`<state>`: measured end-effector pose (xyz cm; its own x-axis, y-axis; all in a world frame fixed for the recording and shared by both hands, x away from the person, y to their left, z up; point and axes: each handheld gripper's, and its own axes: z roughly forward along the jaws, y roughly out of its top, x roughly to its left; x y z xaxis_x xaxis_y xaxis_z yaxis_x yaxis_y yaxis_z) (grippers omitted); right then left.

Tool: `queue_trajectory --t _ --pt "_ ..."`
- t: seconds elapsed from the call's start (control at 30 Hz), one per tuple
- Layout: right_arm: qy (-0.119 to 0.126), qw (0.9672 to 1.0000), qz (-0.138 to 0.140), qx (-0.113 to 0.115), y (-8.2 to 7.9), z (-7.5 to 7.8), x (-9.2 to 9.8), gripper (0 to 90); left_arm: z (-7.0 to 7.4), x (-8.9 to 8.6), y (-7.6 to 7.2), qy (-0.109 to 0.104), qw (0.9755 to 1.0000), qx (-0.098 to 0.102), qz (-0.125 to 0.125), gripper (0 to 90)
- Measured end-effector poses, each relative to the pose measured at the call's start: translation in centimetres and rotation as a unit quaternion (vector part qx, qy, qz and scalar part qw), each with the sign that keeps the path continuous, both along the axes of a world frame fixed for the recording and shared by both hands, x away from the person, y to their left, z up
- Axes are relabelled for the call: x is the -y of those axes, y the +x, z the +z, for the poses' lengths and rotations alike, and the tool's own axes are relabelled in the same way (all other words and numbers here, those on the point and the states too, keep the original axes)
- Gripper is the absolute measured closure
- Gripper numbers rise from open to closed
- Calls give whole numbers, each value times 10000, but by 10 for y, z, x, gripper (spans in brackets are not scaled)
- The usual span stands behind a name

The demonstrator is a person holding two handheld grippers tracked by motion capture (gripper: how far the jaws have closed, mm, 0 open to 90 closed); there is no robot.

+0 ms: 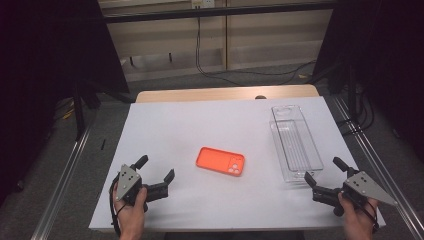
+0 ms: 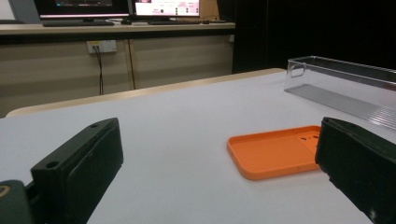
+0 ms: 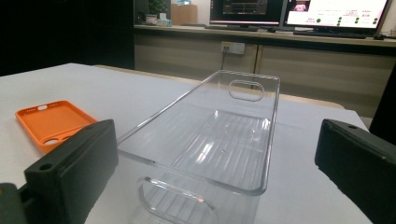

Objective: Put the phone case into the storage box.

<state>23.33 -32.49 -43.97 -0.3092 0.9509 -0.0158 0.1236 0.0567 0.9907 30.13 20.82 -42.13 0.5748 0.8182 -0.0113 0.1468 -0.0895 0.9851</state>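
Observation:
An orange phone case (image 1: 220,161) lies flat in the middle of the white table, hollow side up. In the left gripper view the orange phone case (image 2: 275,151) sits ahead and right of the jaws. A clear plastic bin (image 1: 294,142) stands lengthwise at the right. My left gripper (image 1: 155,169) rests near the table's front left, open and empty. At the front right my right gripper (image 1: 324,170) is open too, just short of the bin's near end. In the right gripper view the clear bin (image 3: 219,135) lies straight ahead between the jaws, with the phone case (image 3: 49,122) off to the left.
The white table (image 1: 175,125) ends in a wooden strip at the far edge. Metal rails run along the floor on both sides. Monitors and a desk stand behind, and cables hang down the back wall.

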Motion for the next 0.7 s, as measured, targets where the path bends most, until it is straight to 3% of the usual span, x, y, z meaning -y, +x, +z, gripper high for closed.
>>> queue_trajectory --t 0.2,0.27,0.4,0.6,0.7 --pt "25 10000 18 -34 2 -1 1 0 4 14 4 190 9997 70 -161 10" --pt "41 10000 6 -36 3 -1 0 0 5 19 5 317 9990 -47 -319 10" --pt "14 10000 54 -63 5 -2 -1 0 6 30 7 255 9985 -86 -473 8" --pt "-4 10000 50 -29 2 0 0 0 10 45 16 -7 9981 27 -615 7" --pt "-32 10000 60 -34 1 0 -1 0 10 48 19 -21 9979 42 -641 9"
